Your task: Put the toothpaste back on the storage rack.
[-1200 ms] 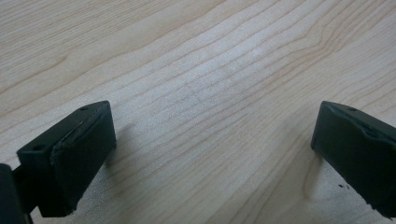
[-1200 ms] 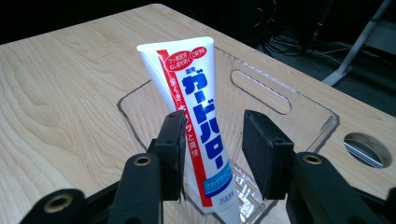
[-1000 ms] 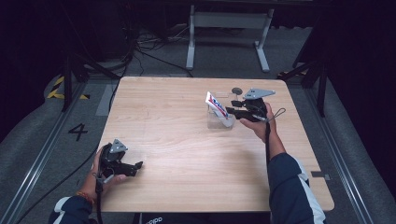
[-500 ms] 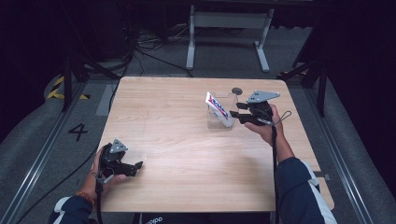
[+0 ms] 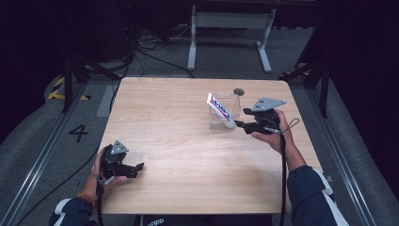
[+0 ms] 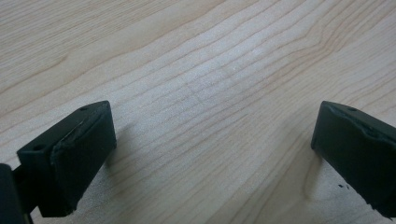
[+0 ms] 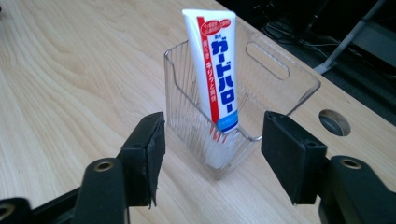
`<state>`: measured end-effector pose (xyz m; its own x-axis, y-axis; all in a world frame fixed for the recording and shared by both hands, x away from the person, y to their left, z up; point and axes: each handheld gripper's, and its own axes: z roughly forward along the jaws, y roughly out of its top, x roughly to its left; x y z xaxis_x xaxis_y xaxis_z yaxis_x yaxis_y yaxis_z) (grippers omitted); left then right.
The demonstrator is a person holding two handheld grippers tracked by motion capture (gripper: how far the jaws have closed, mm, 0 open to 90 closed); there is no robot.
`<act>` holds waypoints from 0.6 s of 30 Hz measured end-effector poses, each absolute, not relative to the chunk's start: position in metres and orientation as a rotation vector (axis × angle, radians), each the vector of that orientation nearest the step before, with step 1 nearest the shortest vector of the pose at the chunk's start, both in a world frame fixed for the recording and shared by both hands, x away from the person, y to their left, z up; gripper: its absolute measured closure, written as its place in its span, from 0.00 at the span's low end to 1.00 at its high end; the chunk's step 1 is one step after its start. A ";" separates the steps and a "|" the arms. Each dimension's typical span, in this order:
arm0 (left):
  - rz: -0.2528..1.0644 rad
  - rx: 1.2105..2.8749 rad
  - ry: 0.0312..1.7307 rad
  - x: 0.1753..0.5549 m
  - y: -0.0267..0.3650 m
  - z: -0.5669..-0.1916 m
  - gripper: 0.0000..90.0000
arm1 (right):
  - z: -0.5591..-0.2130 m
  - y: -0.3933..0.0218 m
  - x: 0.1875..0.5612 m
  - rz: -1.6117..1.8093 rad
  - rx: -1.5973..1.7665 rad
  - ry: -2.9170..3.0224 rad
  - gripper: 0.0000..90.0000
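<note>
Black jaws of the right gripper (image 7: 210,163) stand wide apart, holding nothing. In the right gripper view they flank the near corner of a clear ribbed holder (image 7: 275,100); whether either pad touches its wall cannot be told. A white tube (image 7: 212,70) with red and blue print stands in the holder, cap end down, leaning, its flat end above the rim. In the high view the right gripper (image 5: 241,124) sits just beside the holder (image 5: 230,106), on the side toward the table's right edge, with the tube (image 5: 219,109) tilted up and to the left.

Left gripper (image 5: 138,168): jaws also wide apart, empty, pads low over bare wood in the left gripper view (image 6: 205,154). It is held near the front left corner of the table (image 5: 164,117), well apart from the holder.

Open room: middle and left rear of the tabletop are bare wood. A round hole (image 5: 238,91) lies just behind the holder, near the far edge. Holder stands in the right rear part, clear of the right edge.
</note>
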<state>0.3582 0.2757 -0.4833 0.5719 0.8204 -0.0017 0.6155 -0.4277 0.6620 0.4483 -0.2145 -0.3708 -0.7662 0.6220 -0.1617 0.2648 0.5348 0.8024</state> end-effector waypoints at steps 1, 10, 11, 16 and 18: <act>0.430 2.185 1.141 0.358 0.276 -0.483 0.00 | -0.372 -0.215 0.446 1.107 0.721 2.351 0.43; 0.428 2.183 1.139 0.358 0.276 -0.483 0.00 | -0.379 -0.221 0.433 1.036 0.697 2.382 0.35; 0.428 2.183 1.140 0.358 0.276 -0.483 0.00 | -0.380 -0.222 0.432 1.031 0.695 2.384 0.35; 0.429 2.185 1.141 0.358 0.276 -0.483 0.00 | -0.385 -0.226 0.427 0.998 0.710 2.389 0.32; 0.428 2.184 1.140 0.358 0.276 -0.483 0.00 | -0.387 -0.229 0.425 0.985 0.714 2.391 0.31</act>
<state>0.3583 0.2757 -0.4834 0.5727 0.8197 -0.0033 0.6148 -0.4269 0.6632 0.4252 -0.2287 -0.3869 -0.7623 0.6126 -0.2090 0.2874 0.6097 0.7387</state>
